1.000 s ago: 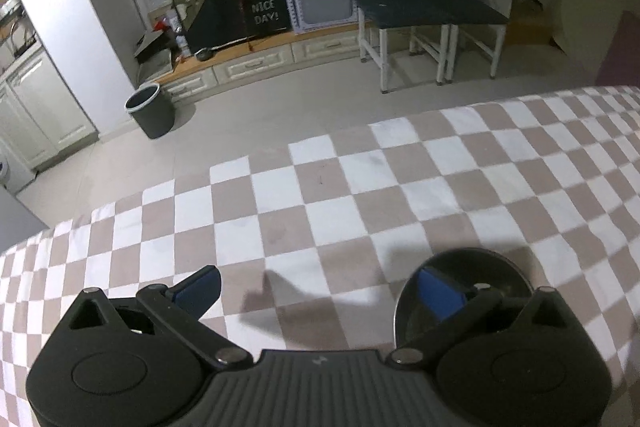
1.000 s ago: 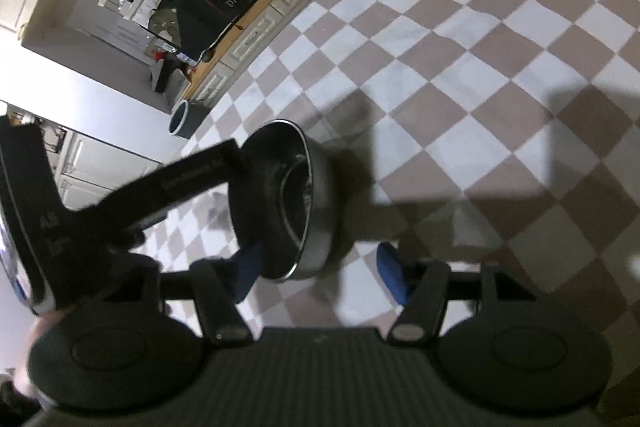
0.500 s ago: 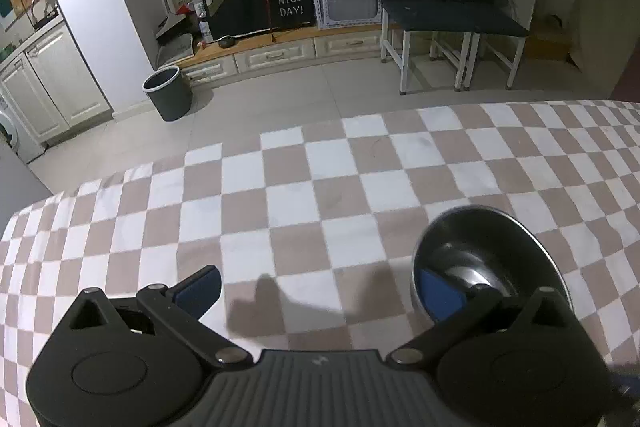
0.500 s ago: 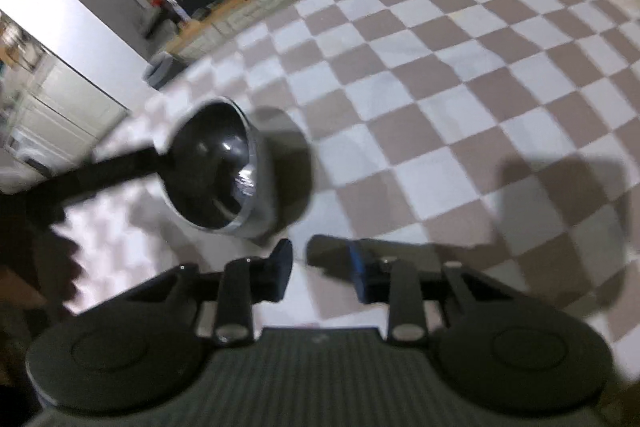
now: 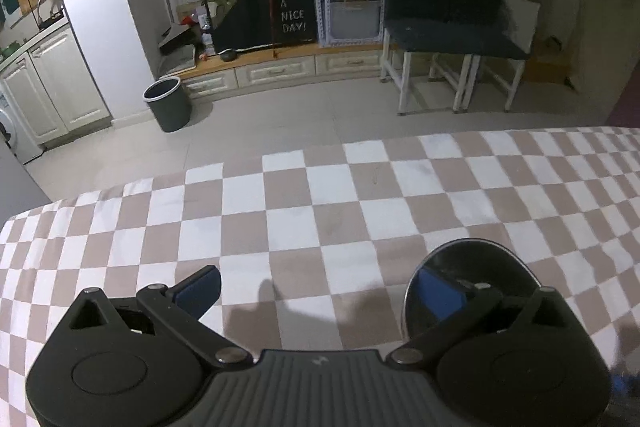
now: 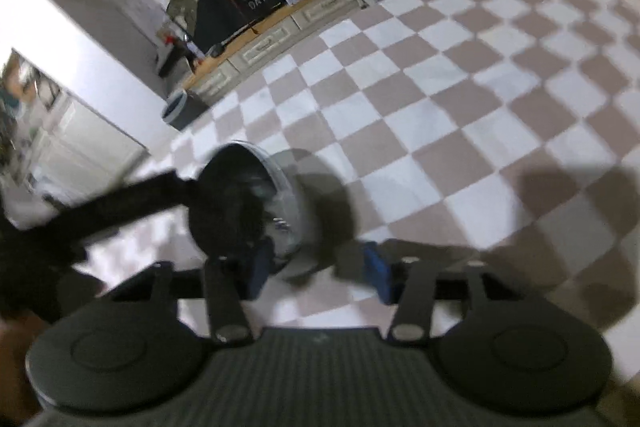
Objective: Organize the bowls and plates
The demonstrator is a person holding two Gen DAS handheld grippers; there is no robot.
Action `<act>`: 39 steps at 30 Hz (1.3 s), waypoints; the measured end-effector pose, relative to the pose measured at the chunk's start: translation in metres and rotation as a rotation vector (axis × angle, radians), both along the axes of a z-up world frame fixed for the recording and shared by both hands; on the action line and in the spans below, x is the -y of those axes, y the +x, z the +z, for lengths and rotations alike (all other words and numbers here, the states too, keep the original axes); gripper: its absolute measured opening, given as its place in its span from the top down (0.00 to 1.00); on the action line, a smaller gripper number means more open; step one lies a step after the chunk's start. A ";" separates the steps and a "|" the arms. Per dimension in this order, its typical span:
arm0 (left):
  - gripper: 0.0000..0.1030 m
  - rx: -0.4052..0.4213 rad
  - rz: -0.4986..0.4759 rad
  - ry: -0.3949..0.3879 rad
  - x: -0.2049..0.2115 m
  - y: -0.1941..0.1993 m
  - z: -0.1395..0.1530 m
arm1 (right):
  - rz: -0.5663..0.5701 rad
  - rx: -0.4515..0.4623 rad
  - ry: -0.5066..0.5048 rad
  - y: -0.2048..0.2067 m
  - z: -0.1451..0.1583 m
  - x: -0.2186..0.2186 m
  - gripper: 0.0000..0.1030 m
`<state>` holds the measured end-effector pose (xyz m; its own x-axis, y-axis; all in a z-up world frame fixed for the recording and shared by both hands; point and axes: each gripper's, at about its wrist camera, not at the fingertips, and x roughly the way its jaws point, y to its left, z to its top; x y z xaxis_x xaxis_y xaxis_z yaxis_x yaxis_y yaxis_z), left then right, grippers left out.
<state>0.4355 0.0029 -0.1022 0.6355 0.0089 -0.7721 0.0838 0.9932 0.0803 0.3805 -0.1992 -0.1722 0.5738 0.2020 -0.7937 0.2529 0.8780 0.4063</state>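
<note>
Item: steel bowl, tilted on checkered cloth, near right. Left gripper: jaws wide, right finger inside the rim. Right gripper: open, empty, beside bowl; blurred. Step: repositioning, apparently. Next: level placement.

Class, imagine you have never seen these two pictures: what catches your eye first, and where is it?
The shiny metal bowl, tilted on the checkered tablecloth, with one finger of the open left gripper reaching into it. Behind, across the floor, a black "HAVE A NICE DAY!" sign stands above low drawers.
</note>
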 end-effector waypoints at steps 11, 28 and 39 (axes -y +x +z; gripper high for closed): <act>0.26 -0.003 -0.024 -0.107 -0.019 -0.052 -0.002 | 0.088 0.068 -0.072 0.002 0.005 0.006 0.78; 0.96 0.037 -0.021 -0.308 -0.026 -0.102 0.006 | 0.198 0.089 -0.099 -0.002 0.019 -0.014 0.95; 0.97 0.128 -0.053 -0.309 0.009 -0.171 0.079 | 0.256 0.214 -0.166 -0.074 0.081 0.010 0.95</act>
<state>0.2641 -0.0061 -0.0229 0.7205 -0.2487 -0.6474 0.1445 0.9668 -0.2106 0.3062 -0.2094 -0.0908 0.6780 0.2392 -0.6951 -0.0592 0.9603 0.2728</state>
